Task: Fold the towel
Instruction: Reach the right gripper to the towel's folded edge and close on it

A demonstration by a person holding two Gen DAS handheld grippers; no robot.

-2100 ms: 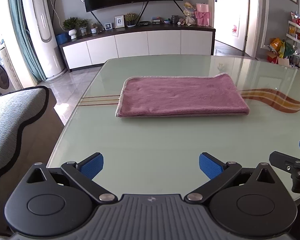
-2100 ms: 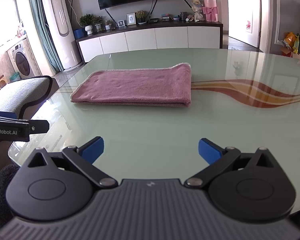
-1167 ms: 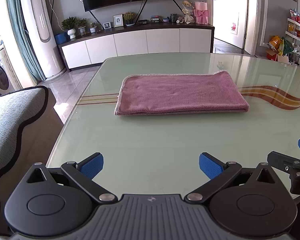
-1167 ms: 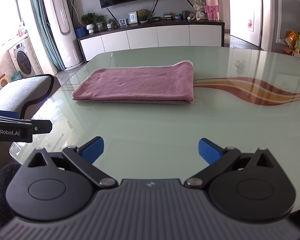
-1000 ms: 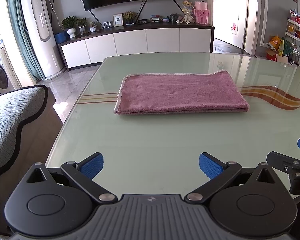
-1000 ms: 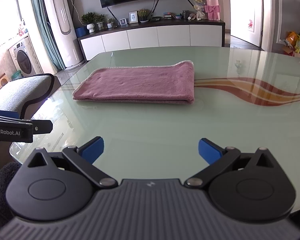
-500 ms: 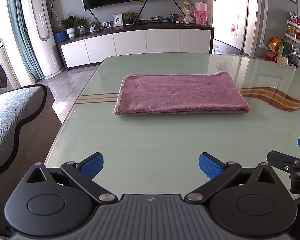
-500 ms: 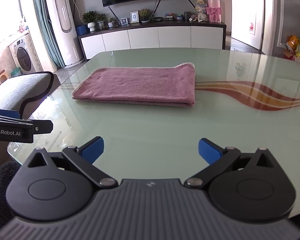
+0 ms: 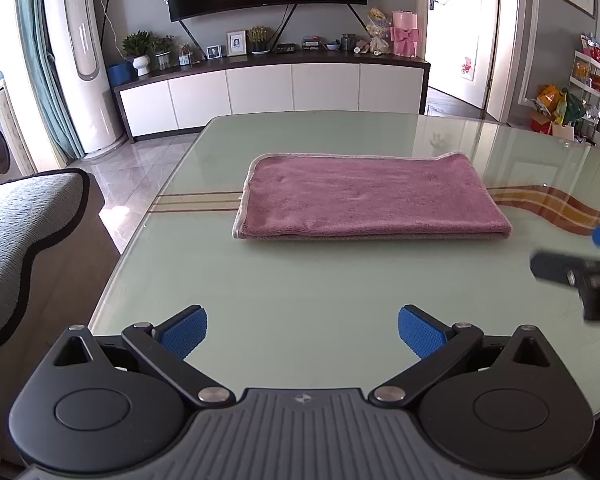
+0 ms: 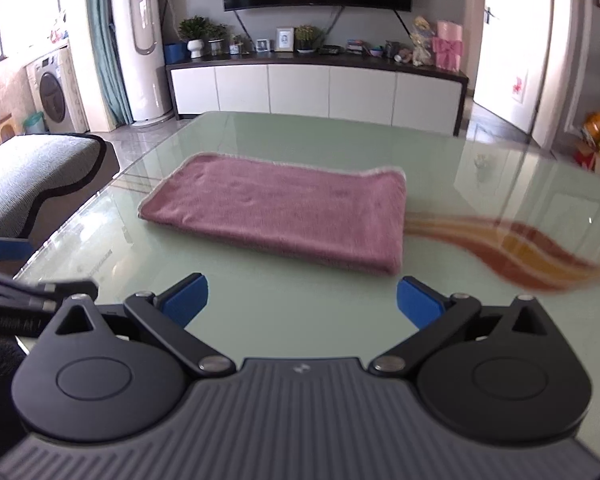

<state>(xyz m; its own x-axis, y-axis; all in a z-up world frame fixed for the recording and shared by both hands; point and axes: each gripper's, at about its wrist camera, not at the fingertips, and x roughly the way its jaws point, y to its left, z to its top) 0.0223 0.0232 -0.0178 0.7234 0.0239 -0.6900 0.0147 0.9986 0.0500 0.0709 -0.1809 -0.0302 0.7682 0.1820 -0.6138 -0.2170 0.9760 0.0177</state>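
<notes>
A pink towel (image 9: 364, 198) lies folded flat in a rectangle on the glass table (image 9: 300, 280), its folded edge toward me. It also shows in the right wrist view (image 10: 284, 216). My left gripper (image 9: 302, 330) is open and empty, above the table's near edge, short of the towel. My right gripper (image 10: 302, 300) is open and empty, close to the towel's near right corner. The right gripper also shows blurred at the right of the left wrist view (image 9: 580, 264).
A grey cushioned chair (image 9: 16, 232) stands at the table's left. A white TV cabinet (image 9: 272, 88) with small items lines the far wall. A red-orange wave pattern (image 10: 512, 252) runs across the table's right side.
My right gripper has moved forward and swung left toward the towel's near right corner; its view is motion-blurred. My left gripper has stayed nearly still. The towel has not moved.
</notes>
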